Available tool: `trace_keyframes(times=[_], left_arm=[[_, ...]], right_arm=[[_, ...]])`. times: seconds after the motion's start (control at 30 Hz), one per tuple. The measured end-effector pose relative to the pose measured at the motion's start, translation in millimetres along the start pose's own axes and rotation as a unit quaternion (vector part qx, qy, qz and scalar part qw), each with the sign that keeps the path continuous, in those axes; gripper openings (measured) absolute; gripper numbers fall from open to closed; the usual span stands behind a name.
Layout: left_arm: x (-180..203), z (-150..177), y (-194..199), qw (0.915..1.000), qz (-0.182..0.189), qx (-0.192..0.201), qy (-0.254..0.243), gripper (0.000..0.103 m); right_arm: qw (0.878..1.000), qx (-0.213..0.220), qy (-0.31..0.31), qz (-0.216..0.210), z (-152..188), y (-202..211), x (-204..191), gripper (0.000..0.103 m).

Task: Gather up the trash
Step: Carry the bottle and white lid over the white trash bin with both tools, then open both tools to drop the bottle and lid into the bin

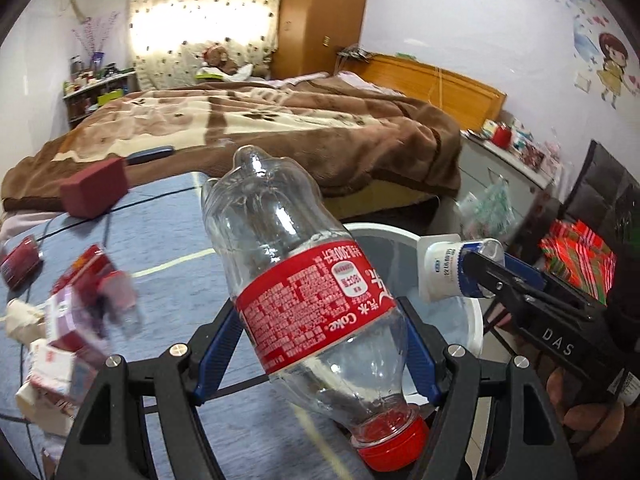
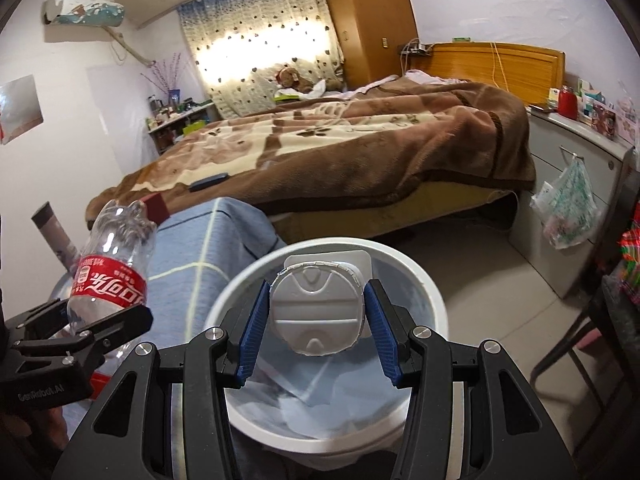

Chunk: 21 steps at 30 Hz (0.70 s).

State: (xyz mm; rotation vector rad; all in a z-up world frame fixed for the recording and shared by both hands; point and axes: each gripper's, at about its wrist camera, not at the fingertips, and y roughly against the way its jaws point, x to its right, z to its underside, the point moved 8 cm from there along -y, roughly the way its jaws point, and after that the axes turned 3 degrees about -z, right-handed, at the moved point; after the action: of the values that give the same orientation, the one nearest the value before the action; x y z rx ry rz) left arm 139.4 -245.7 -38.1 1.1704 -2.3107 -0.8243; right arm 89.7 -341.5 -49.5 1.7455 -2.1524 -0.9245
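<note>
The left gripper (image 1: pixel 320 320) is clamped on an empty cola bottle (image 1: pixel 296 280), blue pads against its red label, red cap toward the handle — the bottle tilts over the edge of a blue-covered table (image 1: pixel 168 240). The right gripper (image 2: pixel 318 316) pinches a white yogurt cup (image 2: pixel 318 312) directly above the white bin (image 2: pixel 432 296), which has a pale liner. Red cartons (image 1: pixel 84 312) and crumpled paper (image 1: pixel 20 316) lie blurred on the table's left — the bed (image 2: pixel 360 152) is beyond.
</note>
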Motion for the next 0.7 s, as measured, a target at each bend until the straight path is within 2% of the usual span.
trace_keyframes(times=[0.33,0.43,0.47,0.53,0.7], left_arm=[[24.6,12.1,-44.6,0.9986,0.010,-0.048,-0.020,0.077],[29.4,14.7,-51.5,0.9980,0.017,-0.058,-0.019,0.077],[30.3,15.1,-53.0,0.9978,0.019,-0.060,-0.019,0.077],[31.5,15.3,-56.1,0.9976,0.021,-0.062,-0.021,0.077],[31.0,17.2,-58.0,0.9976,0.021,-0.063,-0.017,0.081]], right_arm=[[0.999,-0.046,0.014,0.024,12.9,-26.7,24.8,0.051],[0.998,-0.058,0.014,0.013,16.0,-31.3,29.1,0.051],[0.998,-0.061,0.011,0.009,17.0,-32.3,30.4,0.052],[0.998,-0.068,0.013,0.011,19.3,-33.5,31.6,0.061],[0.997,-0.068,0.014,0.018,20.3,-32.2,32.7,0.062]])
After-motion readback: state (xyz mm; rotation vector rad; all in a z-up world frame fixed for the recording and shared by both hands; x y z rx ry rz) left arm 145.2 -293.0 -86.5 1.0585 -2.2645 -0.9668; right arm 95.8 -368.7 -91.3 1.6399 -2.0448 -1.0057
